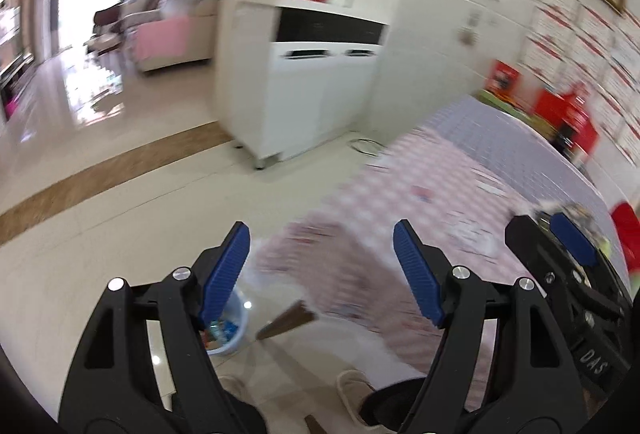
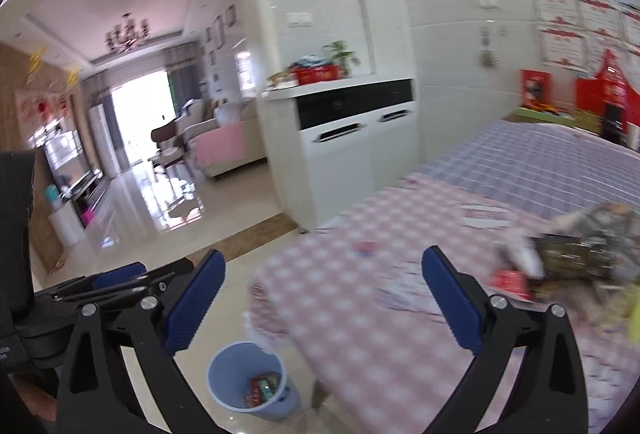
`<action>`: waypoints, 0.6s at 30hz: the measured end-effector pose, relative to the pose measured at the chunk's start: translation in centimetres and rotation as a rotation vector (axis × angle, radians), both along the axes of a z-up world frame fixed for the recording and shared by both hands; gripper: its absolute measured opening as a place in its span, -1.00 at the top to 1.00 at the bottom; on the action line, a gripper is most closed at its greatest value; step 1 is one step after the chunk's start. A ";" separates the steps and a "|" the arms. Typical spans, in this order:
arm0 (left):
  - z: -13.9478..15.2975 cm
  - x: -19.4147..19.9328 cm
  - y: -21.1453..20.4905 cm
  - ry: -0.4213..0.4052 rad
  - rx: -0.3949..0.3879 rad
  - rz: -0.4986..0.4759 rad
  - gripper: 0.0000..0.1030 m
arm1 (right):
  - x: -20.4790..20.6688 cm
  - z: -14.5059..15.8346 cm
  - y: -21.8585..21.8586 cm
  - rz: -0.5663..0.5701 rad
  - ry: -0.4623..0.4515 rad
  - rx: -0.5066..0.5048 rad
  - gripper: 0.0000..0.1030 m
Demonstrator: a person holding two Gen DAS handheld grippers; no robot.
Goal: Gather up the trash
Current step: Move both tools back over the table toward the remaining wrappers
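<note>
Below table edge – blue bin (image 2: 252,382) upright, mouth up; both grippers' fingers (image 2: 196,298) apart, empty.

I see a surface (image 2: 400,294) covered by a pink checked cloth (image 2: 352,314) at the near end and a lilac checked one (image 2: 540,161) toward the far edge. A heap of crumpled wrappers (image 2: 580,254) lies by its right edge. On the tiled floor (image 2: 248,201), just off the near left corner, stands a pale blue bin (image 2: 250,380) holding some packets.
</note>
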State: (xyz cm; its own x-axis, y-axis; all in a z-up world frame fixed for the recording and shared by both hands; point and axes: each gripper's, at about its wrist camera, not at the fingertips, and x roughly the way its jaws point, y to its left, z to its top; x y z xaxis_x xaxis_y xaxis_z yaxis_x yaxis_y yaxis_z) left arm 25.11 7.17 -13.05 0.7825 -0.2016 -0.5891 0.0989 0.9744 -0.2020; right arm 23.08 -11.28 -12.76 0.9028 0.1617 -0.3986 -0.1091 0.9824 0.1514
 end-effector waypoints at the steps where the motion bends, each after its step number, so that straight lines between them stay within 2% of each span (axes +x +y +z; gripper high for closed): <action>1: 0.1 -0.3 -1.4 0.000 0.004 -0.027 -0.44 | -0.4 0.1 -1.1 -0.022 0.004 -0.005 -0.88; 5: 0.3 -0.9 -6.6 0.011 0.002 -0.125 -0.44 | -2.8 0.2 -6.6 -0.127 0.019 -0.064 -0.88; 9: 0.2 -1.1 -11.6 0.024 0.010 -0.207 -0.45 | -3.2 0.0 -10.8 -0.173 0.067 -0.127 -0.88; 13: 0.3 -0.3 -15.3 0.037 0.016 -0.243 -0.45 | -2.3 0.1 -14.3 -0.166 0.119 -0.206 -0.88; 16: 0.3 0.5 -17.0 0.054 0.022 -0.248 -0.45 | -0.7 0.0 -15.7 -0.113 0.161 -0.254 -0.88; 18: 0.1 1.3 -17.8 0.066 0.021 -0.249 -0.45 | 0.5 -0.2 -16.2 -0.075 0.191 -0.331 -0.88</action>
State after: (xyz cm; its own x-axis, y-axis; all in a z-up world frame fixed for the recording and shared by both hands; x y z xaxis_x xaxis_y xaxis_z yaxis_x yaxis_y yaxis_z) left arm 26.37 -10.66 -12.94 0.6697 -0.3705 -0.6436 0.3240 0.9256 -0.1957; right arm 23.55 -27.51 -12.99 0.8117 -0.0680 -0.5800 -0.0351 0.9857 -0.1647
